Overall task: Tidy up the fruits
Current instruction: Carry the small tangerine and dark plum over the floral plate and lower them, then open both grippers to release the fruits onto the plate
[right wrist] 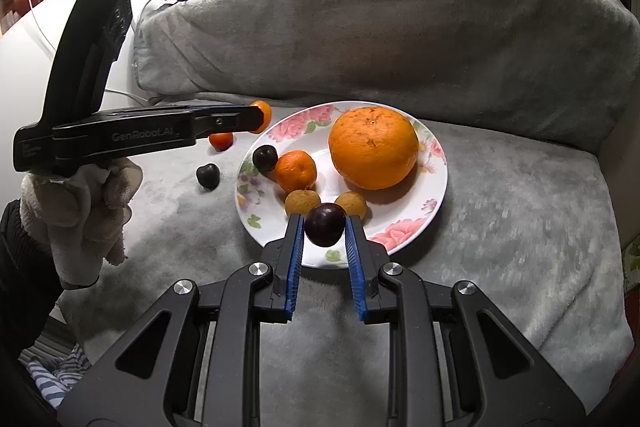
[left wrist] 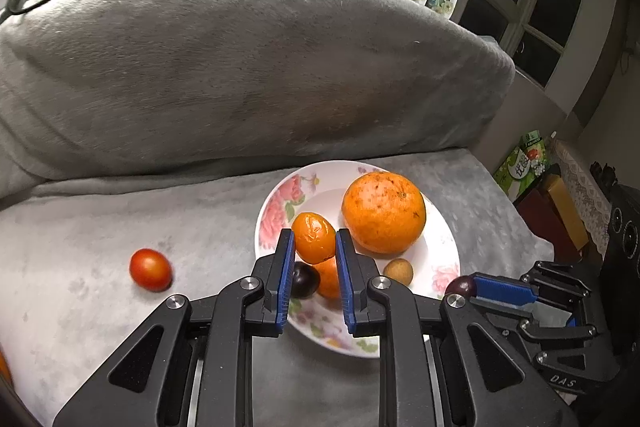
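Right wrist: right claw [right wrist: 323,227] grasps dark plum [right wrist: 324,225] above plate [right wrist: 434,183] rim.

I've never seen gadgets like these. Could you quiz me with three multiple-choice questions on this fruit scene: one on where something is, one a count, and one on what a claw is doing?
1. Where is the big orange?
A. on the flowered plate
B. on the floor
C. in a bag

2. How many small tan fruits lie on the plate?
A. one
B. two
C. four

3. What is the right claw doing?
A. standing open and empty
B. shut on a dark plum
C. shut on a banana

Answers:
1 A: the big orange rests inside the plate's rim.
2 B: two tan fruits sit side by side just beyond the right claw.
3 B: its blue pads press the plum from both sides.
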The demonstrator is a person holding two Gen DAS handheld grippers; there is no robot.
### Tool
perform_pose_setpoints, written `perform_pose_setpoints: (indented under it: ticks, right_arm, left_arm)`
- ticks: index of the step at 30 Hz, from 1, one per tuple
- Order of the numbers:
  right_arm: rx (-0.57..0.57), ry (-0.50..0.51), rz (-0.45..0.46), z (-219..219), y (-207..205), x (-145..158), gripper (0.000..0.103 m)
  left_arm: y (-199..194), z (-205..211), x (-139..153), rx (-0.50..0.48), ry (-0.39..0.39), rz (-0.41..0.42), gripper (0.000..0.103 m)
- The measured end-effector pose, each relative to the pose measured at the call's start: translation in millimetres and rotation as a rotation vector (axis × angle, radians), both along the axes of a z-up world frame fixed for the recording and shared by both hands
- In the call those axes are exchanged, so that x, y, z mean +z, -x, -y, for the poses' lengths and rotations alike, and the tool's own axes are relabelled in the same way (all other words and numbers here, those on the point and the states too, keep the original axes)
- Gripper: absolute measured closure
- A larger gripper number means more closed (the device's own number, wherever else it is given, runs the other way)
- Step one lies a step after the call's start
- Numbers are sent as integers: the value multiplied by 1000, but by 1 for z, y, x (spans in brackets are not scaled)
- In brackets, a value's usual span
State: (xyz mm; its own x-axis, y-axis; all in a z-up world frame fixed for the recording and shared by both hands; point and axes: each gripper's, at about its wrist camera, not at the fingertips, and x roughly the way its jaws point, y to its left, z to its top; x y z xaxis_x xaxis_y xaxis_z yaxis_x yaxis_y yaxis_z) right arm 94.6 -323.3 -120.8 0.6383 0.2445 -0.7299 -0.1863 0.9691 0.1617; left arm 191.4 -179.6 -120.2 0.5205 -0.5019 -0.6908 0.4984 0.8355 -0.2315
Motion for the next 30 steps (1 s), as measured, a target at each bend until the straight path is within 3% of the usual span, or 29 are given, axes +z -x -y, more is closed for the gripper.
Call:
perform_pose_setpoints:
  ticks: [22, 24, 25, 26, 28, 30]
  right_arm:
    - [6, 6, -9, 1, -8, -6, 77]
    - [1, 9, -4, 1, -8, -5, 64]
    - [-3, 12, 1, 1, -8, -4, 51]
    - [-6, 16, 11, 0, -7, -2, 45]
    - [-4, 18, 16, 0, -6, 0, 45]
    - [-8, 21, 21, 0, -6, 1, 42]
  left_arm:
    - [-17, 18, -5, -23, -17, -20, 83]
    - [-17, 19, -5, -25, -17, -17, 70]
    - [-16, 19, -4, -26, -16, -14, 67]
    - [-16, 19, -3, -27, -16, -11, 63]
    - [-15, 19, -2, -26, -16, -7, 61]
    - [-15, 17, -1, -18, -12, -6, 47]
